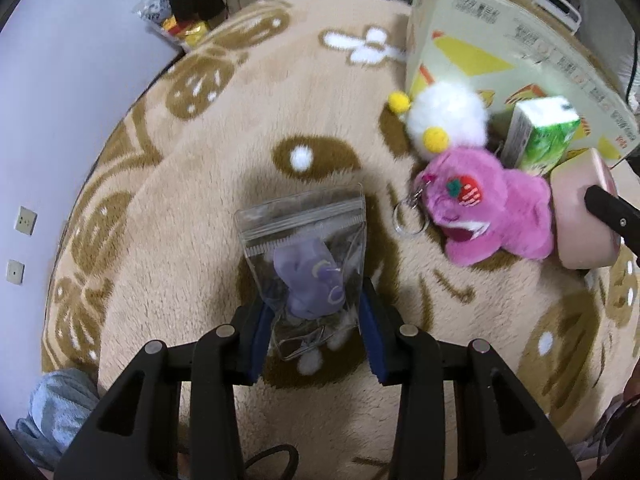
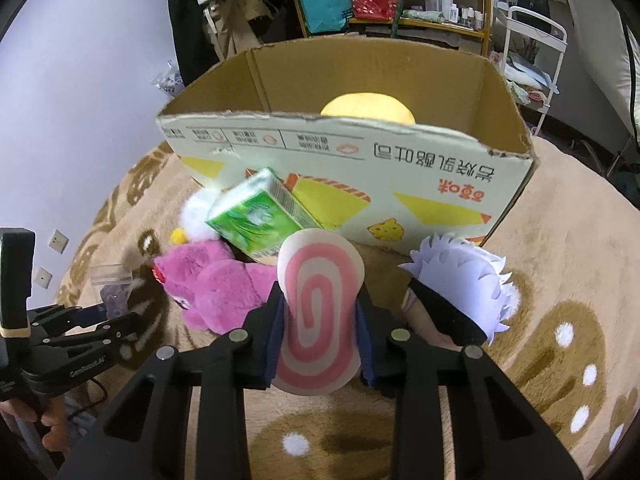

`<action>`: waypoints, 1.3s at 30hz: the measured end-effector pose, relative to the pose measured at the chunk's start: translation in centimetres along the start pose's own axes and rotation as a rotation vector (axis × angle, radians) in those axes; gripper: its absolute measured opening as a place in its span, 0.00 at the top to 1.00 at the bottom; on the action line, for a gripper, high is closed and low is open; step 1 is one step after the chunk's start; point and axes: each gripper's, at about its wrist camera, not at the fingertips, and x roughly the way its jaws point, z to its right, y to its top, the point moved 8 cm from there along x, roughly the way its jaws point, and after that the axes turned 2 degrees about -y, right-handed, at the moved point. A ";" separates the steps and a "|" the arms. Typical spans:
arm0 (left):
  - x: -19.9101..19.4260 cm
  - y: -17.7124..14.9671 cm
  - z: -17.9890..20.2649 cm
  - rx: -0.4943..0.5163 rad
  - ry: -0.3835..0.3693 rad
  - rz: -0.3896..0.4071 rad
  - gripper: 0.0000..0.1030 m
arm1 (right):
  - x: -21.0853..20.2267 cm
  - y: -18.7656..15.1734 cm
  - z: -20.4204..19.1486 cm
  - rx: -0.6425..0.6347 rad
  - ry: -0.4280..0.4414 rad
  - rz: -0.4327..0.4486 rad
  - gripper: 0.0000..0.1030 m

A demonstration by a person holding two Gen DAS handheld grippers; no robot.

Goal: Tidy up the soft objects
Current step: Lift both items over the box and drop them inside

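Observation:
My left gripper (image 1: 314, 300) is shut on a clear zip bag (image 1: 306, 240) that holds a small purple plush, lifted a little above the rug. My right gripper (image 2: 320, 300) is shut on a pink-and-cream swirl roll plush (image 2: 318, 300); the same roll shows at the right edge (image 1: 580, 220) of the left wrist view. A pink bear plush (image 1: 492, 208) (image 2: 216, 288) with a key ring lies beside it. A white fluffy plush with yellow pompoms (image 1: 444, 120) and a green tissue pack (image 2: 260, 216) lean at the cardboard box (image 2: 400, 160). A white-haired doll (image 2: 464, 280) lies right of the roll.
The open box holds a yellow round plush (image 2: 368, 108). A beige patterned rug (image 1: 280, 100) covers the floor. A lilac wall (image 1: 60, 100) is at left. Shelves and a white cart (image 2: 532, 40) stand behind the box. A hand (image 2: 44, 420) grips the left tool.

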 end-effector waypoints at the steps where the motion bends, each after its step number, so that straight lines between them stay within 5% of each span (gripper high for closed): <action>1: -0.2 0.1 0.3 0.008 -0.001 0.018 0.62 | -0.2 0.1 0.0 -0.004 -0.008 0.008 0.67; 21: -16.9 6.0 4.4 0.146 -0.008 0.693 0.62 | -11.9 6.0 0.6 0.020 -0.052 0.373 0.68; 32: -26.0 11.1 6.9 0.223 -0.024 0.980 0.62 | -16.8 9.4 2.1 0.040 -0.067 0.555 0.68; 39: -28.5 14.7 8.6 0.227 -0.040 1.065 0.62 | -18.8 10.7 3.0 0.048 -0.085 0.616 0.68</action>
